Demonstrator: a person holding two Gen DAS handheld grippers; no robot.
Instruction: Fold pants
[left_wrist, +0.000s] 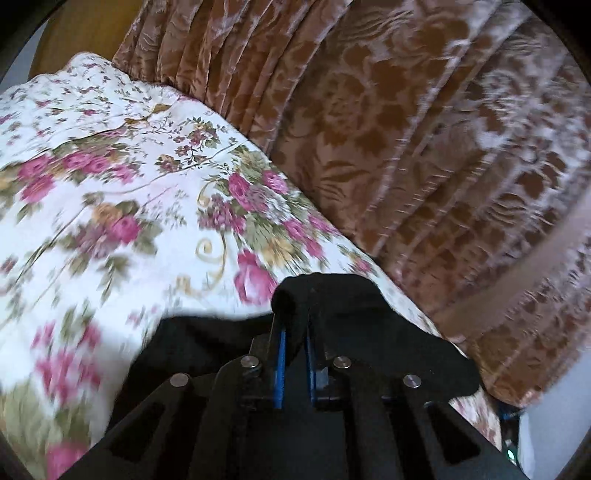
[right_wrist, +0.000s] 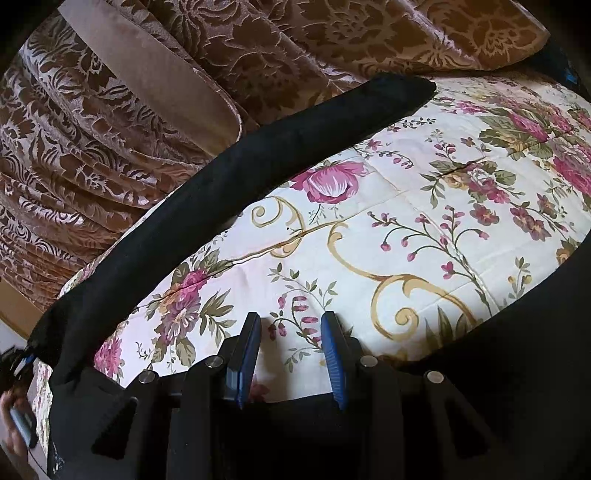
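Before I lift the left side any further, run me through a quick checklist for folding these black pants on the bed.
1. left gripper clamped on the black pants: ok, a fold of cloth sits between its blue pads.
2. right gripper holding cloth: not ok, jaws apart over the bare floral bedspread.
3. Long leg lying straight along the bed edge: ok.
4. Leg clear of the brown curtain: cannot tell.
5. Landing area on bedspread free: ok.

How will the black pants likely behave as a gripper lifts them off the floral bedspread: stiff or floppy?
Probably floppy: the black pants bunch and droop around the left gripper, which is shut on them. Likely light, since one long leg lies in a soft curve along the floral bedspread. The matte cloth looks unlikely to slip.
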